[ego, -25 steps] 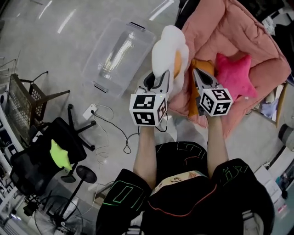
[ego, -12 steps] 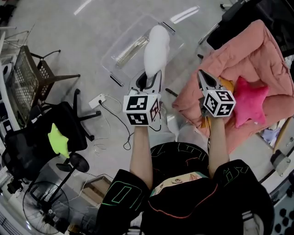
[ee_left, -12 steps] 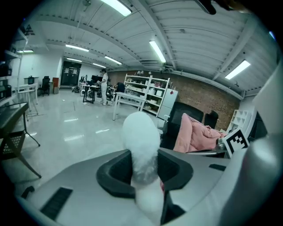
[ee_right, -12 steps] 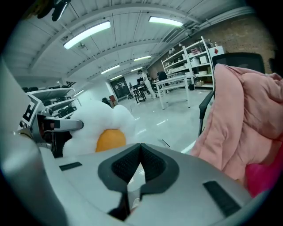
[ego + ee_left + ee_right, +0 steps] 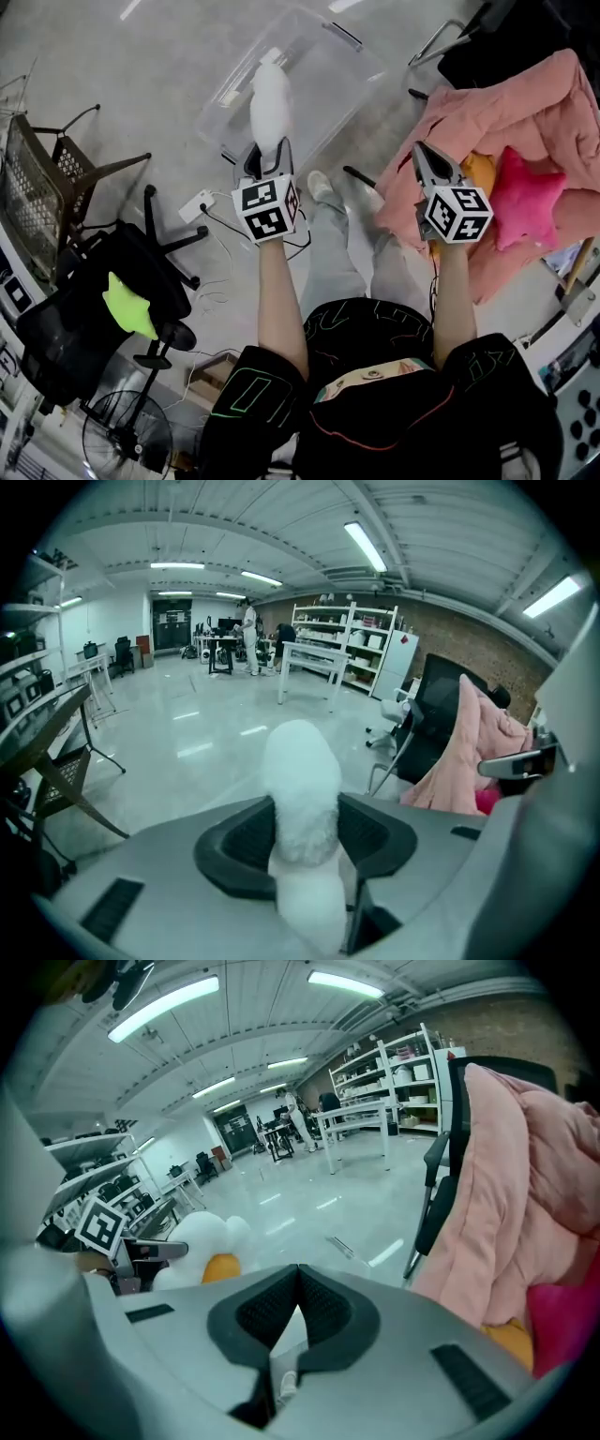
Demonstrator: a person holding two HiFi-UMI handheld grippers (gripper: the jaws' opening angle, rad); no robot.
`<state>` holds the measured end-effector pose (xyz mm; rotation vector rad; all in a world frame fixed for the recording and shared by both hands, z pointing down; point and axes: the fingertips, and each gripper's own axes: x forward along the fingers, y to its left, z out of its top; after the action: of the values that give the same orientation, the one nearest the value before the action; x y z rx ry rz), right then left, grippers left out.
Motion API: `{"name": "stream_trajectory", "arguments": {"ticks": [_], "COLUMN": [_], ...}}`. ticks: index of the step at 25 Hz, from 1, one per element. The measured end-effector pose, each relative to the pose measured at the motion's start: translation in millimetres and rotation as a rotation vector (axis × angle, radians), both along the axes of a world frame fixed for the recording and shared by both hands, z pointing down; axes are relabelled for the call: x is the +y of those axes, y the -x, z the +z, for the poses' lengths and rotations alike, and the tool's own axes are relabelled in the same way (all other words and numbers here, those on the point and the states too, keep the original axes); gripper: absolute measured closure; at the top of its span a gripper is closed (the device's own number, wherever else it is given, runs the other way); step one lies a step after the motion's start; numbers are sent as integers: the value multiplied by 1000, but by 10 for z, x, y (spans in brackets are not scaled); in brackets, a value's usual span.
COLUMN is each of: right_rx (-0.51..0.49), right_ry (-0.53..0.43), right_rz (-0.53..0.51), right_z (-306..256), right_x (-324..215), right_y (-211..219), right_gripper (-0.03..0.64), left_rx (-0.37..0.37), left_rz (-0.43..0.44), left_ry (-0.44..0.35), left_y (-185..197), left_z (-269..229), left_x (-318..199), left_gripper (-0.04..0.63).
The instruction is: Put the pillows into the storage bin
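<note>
A white fried-egg pillow (image 5: 270,103) hangs edge-on over the clear plastic storage bin (image 5: 352,70) on the floor. My left gripper (image 5: 265,150) grips its lower edge; the jaws are opening, and the pads still pinch the plush (image 5: 300,789). From the right gripper view the same pillow (image 5: 202,1241) shows its yellow yolk. Off to the right, my right gripper (image 5: 424,150) is shut and empty, pointing at a pink quilt (image 5: 487,103). On that quilt lie a pink star pillow (image 5: 525,197) and an orange pillow (image 5: 480,173).
A black office chair (image 5: 84,319) with a lime-green star pillow (image 5: 131,309) stands at the left. Behind it is a wire-frame chair (image 5: 37,187). A power strip with cables (image 5: 197,202) lies near the bin. A fan (image 5: 122,441) is at the lower left.
The left gripper carried the egg pillow leftward, from beside the pink quilt to above the bin. The right gripper stayed shut near the quilt.
</note>
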<state>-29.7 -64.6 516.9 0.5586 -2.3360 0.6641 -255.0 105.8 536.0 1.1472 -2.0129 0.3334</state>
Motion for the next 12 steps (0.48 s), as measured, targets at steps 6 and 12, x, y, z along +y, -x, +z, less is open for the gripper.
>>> {"name": "stream_trajectory", "arguments": {"ticks": [6,12], "right_rx": [46,66], "right_ry": [25,31], "right_rz": [55,128], "right_z": [226,307], "right_x": [70,77], "right_y": [-60,-349], "right_gripper": [615,615], "left_rx": [7,78], "left_rz": [-12,87], "left_ry": [78,23], "left_y": [203,-245], "left_z": [426,423], "left_x": [10,-322], "left_gripper": [362,458]}}
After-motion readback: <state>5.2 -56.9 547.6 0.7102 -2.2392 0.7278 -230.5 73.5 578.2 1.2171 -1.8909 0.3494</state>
